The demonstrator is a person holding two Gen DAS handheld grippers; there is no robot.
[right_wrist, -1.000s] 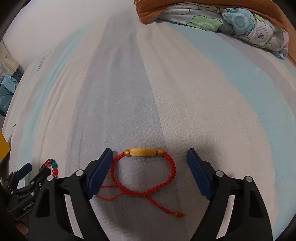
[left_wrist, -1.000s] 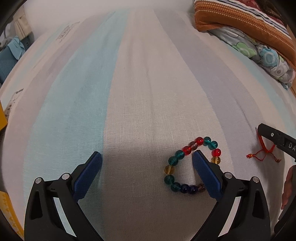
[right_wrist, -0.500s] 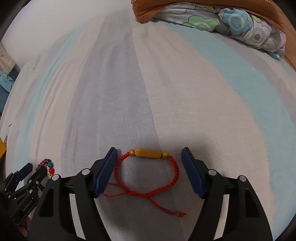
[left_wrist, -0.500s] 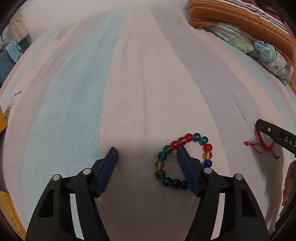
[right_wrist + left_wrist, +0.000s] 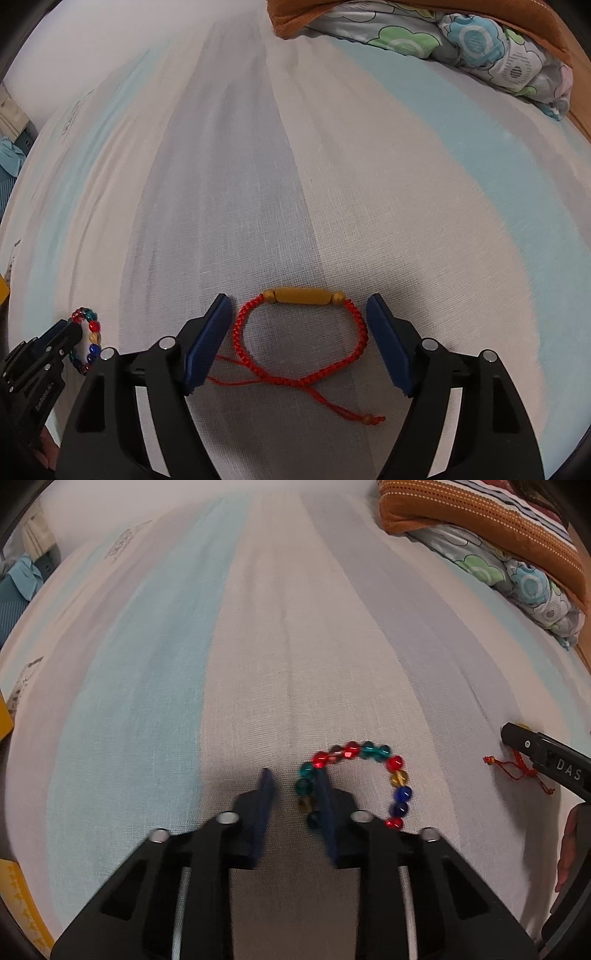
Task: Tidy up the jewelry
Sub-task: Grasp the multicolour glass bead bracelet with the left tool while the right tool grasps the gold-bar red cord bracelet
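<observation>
A bracelet of coloured glass beads lies on the striped bedsheet. My left gripper points down at it with its jaws closing. The ring's left strand sits between them against the right pad, and a gap still shows on the left pad's side. A red braided cord bracelet with a yellow tube bead lies flat between the jaws of my right gripper, which is open, its pads just outside the loop. The cord's tail trails toward me.
An orange-edged pillow and a flowered quilt lie at the far right of the bed. A yellow object pokes in at the left edge. A hand shows at the right.
My left gripper's jaws have narrowed from wide open to a small gap around the bead ring's left strand. The right gripper's jaws have drawn in slightly around the red bracelet.
</observation>
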